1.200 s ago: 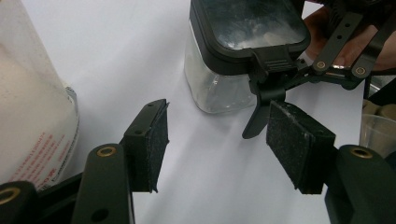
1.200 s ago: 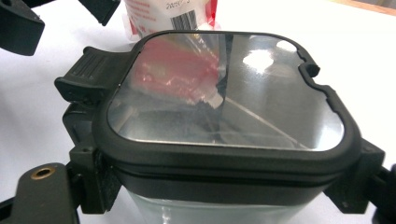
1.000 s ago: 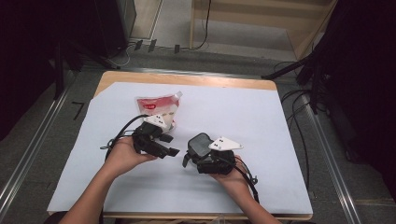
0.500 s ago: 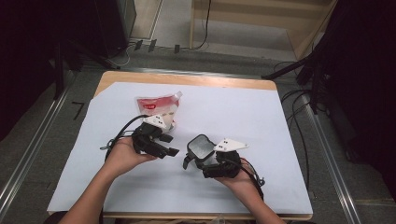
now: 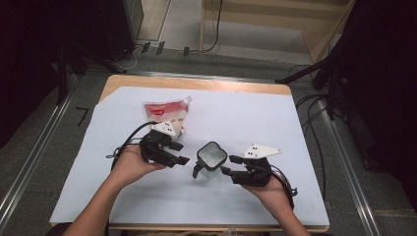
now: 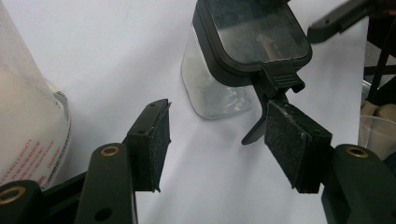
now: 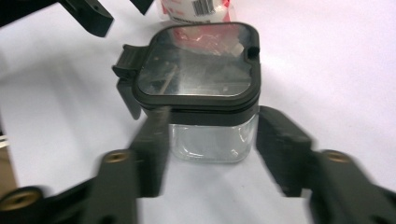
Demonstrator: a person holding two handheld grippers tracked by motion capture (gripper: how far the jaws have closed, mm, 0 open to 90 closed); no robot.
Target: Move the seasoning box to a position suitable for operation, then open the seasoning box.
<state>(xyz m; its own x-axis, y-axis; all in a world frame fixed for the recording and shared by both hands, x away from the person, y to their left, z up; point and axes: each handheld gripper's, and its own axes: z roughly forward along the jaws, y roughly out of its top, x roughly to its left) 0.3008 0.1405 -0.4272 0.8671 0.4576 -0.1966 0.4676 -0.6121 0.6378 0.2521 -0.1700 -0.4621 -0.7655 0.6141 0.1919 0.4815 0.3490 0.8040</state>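
Item one, your right gripper [image 5: 225, 164]: its jaws have just been closing and now flank the clear jar [image 5: 211, 157] with the black lid [image 7: 198, 60], which stands upright on the white sheet [image 5: 246, 123] over the table [image 5: 196, 82]; motion blur hides whether the pads touch the jar's walls. Item two, your left gripper [image 5: 179, 153]: jaws part open and holding nothing, one pad [image 6: 292, 140] just beside the lid's black latch [image 6: 273, 93]. Item three, a red and white pouch [image 5: 164, 113]: it lies behind your left gripper.

Black jaws, brass screws, trailing cables
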